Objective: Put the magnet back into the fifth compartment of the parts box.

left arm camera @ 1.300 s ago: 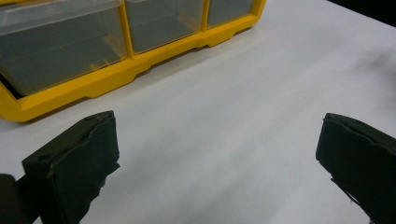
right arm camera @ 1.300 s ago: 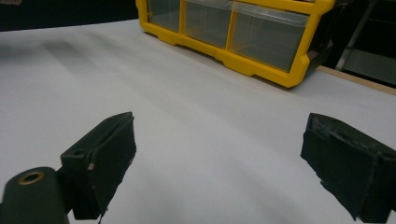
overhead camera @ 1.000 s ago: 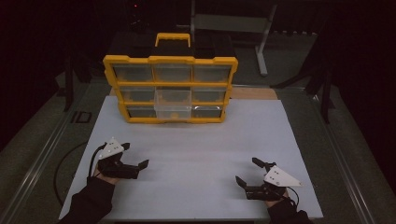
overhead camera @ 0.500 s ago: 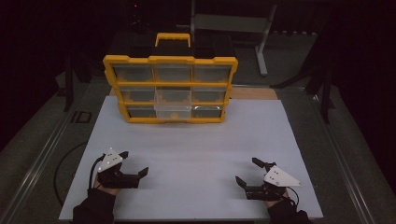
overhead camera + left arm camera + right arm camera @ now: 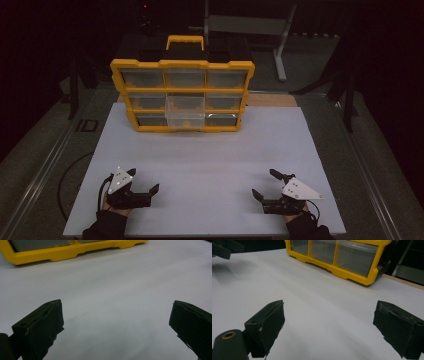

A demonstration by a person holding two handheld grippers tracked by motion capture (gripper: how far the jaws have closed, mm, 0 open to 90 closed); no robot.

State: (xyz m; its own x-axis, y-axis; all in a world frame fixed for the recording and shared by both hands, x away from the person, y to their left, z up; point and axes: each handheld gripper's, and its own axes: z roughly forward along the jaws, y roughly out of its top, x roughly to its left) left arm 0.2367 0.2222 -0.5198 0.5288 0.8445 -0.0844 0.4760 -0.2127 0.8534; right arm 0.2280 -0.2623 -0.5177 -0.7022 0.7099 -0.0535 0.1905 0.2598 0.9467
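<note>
A yellow drawer organizer [image 5: 182, 95] with clear drawers and a top handle stands at the far middle of the white table [image 5: 210, 150]. Its middle drawer [image 5: 185, 114] sticks out a little. My left gripper [image 5: 144, 180] rests low near the front left edge, open, with nothing between its jaws. At the front right my right gripper [image 5: 263, 182] is also open and holds nothing. In the left gripper view the left gripper [image 5: 116, 315] faces the organizer's yellow base [image 5: 62, 252]. In the right gripper view the right gripper [image 5: 329, 320] looks toward the organizer [image 5: 342, 257].
Bare white table stretches between the grippers and the organizer. A dark metal stand [image 5: 280, 55] lies behind the organizer. A cable [image 5: 67, 175] loops off the table's left side. The left gripper [image 5: 224, 248] shows far off in the right gripper view.
My left gripper has drawn back toward the table's front edge. The right gripper has stayed where it was.
</note>
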